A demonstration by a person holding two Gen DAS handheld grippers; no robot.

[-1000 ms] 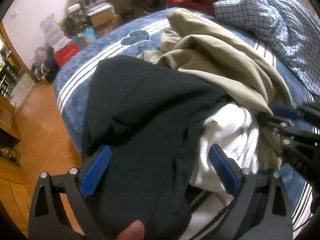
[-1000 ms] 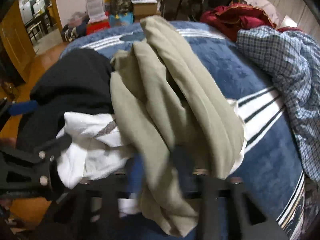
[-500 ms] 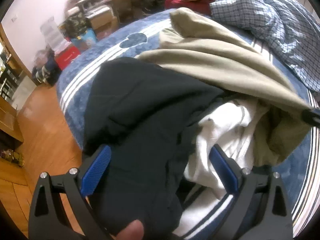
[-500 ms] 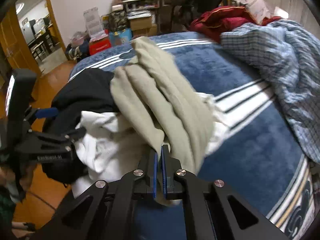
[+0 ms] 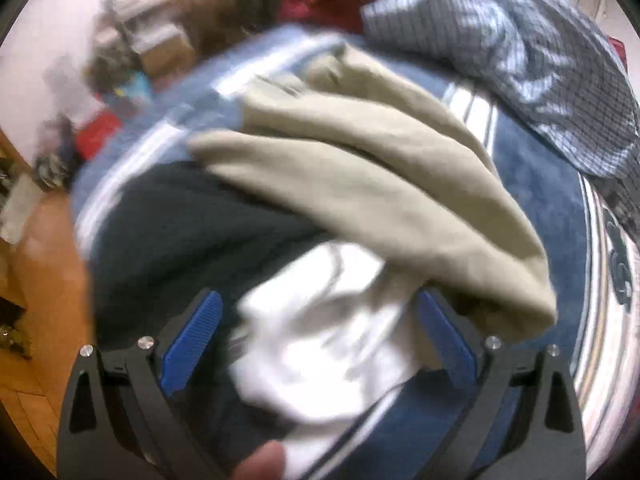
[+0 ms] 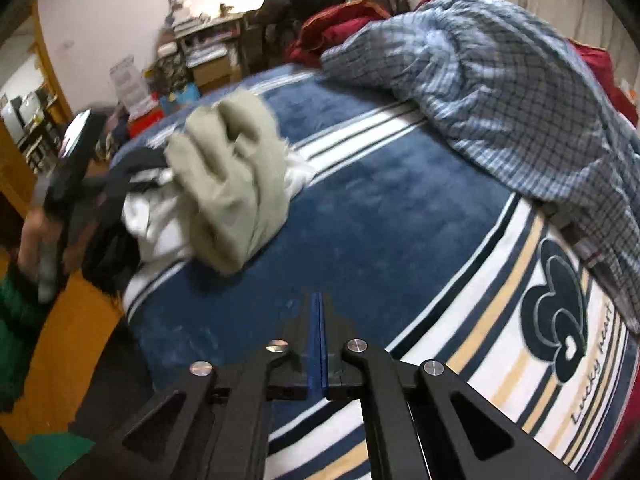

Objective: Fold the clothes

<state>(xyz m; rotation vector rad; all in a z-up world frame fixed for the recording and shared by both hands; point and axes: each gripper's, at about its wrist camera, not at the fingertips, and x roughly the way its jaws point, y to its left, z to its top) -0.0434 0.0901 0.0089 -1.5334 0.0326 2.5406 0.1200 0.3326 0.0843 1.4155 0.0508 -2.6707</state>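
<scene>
Khaki garment (image 6: 232,184) dropped; right hand-held gripper (image 6: 318,344) closed, empty; left (image 5: 320,332) wide open.

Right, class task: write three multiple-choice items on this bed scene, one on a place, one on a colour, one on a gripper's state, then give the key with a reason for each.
1. Where does the beige garment lie?
A. on the white and dark clothes at the bed's edge
B. on the floor
C. under the checked shirt

2. What colour is the blanket around the pile?
A. red
B. blue with white stripes
C. green

3. How is the right gripper?
A. wide open
B. shut, holding nothing
C. shut on the beige garment

Key: A, it drapes over the white garment and dark garment; B, blue pile shows beside it; B, its blue pads meet over bare blanket.
</scene>
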